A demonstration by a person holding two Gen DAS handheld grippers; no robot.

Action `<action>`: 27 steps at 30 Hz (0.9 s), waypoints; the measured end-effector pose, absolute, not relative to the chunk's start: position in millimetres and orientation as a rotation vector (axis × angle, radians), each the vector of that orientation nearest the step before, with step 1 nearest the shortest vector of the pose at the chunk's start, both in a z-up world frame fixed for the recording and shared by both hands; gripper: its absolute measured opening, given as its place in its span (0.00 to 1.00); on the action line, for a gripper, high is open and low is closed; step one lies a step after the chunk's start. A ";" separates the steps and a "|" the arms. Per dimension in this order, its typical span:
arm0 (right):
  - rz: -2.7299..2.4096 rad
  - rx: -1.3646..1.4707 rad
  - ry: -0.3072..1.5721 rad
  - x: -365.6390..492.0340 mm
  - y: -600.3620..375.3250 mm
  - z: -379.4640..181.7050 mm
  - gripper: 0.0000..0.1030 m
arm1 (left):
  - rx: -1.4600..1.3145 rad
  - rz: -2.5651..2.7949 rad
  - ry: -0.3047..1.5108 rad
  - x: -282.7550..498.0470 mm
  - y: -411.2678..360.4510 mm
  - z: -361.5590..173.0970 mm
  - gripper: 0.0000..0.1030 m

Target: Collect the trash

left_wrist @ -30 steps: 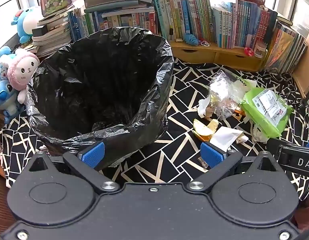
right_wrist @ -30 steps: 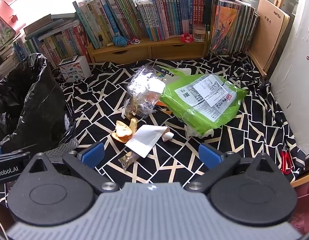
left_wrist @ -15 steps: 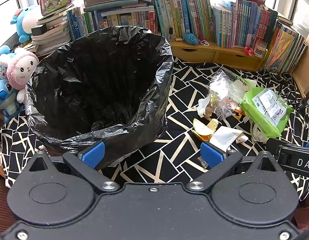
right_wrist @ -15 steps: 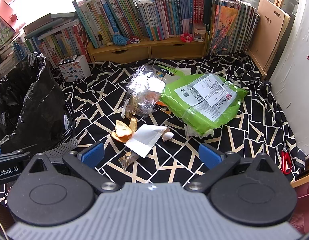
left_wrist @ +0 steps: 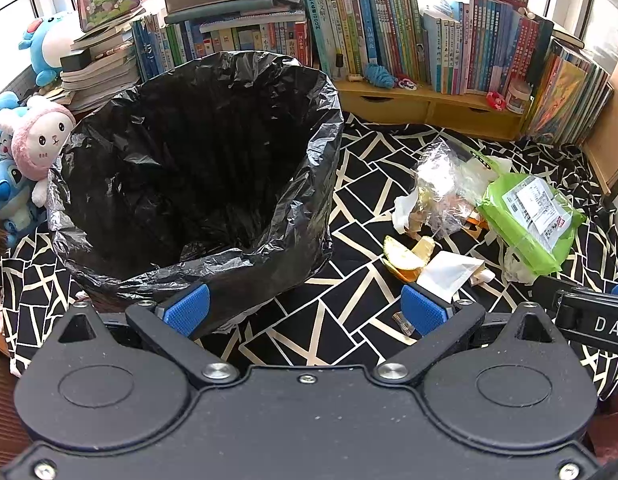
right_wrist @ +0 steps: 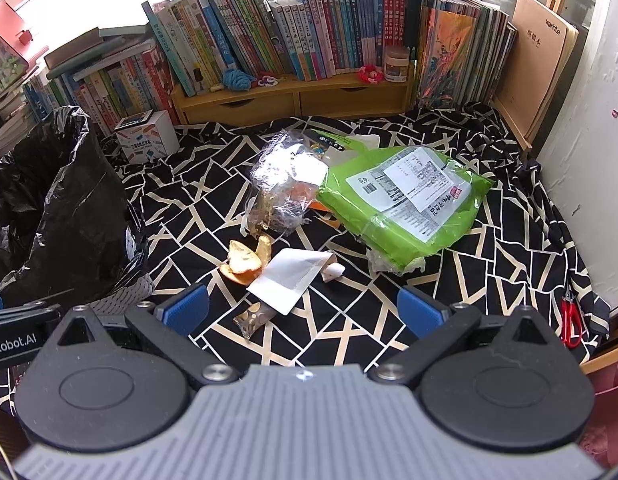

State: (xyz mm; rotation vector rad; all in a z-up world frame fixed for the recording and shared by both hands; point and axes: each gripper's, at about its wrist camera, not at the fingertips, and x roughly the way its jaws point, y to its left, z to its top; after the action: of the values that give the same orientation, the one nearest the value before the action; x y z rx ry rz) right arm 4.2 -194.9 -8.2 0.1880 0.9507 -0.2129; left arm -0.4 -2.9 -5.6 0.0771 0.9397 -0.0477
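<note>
Both claws, left (left_wrist: pixel 305 308) and right (right_wrist: pixel 303 306), stood spread and empty; litter lay beside the black bag (left_wrist: pixel 197 168), so the white paper (right_wrist: pixel 293 274), nearest, seemed best pinched by its edge.

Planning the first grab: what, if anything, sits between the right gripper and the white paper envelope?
Nearly nothing. The right gripper is open, and only a small clear wrapper lies on the cloth just short of the white paper envelope.

left gripper (left_wrist: pixel 305 308): jaws spread wide, empty | right gripper (right_wrist: pixel 303 306): jaws spread wide, empty
</note>
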 end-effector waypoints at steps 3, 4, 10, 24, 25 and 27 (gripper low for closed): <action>-0.212 0.188 0.950 4.8 -195.2 -7.7 1.00 | 0.078 -0.048 0.940 -0.5 -3.3 -6.1 0.99; -0.212 0.188 0.950 4.2 -195.0 -8.1 1.00 | 0.077 -0.047 0.940 -0.7 -3.8 -6.6 0.99; -0.212 0.187 0.952 3.4 -194.6 -8.7 1.00 | 0.077 -0.047 0.942 -1.2 -3.9 -7.7 0.99; -0.214 0.188 0.953 4.4 -190.9 -5.9 1.00 | 0.076 -0.049 0.943 -1.4 -3.4 -8.6 0.99; -0.214 0.188 0.954 4.5 -190.3 -5.3 1.00 | 0.077 -0.049 0.943 -1.6 -3.7 -9.2 0.99; -0.215 0.188 0.954 5.4 -195.0 -8.3 1.00 | 0.076 -0.049 0.944 -1.9 -2.8 -9.5 0.99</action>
State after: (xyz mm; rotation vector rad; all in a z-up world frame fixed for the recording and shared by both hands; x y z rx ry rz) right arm 5.4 -195.0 -8.3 0.1883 0.9539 -0.2147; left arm -1.9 -2.8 -9.5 0.0757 0.9439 -0.0489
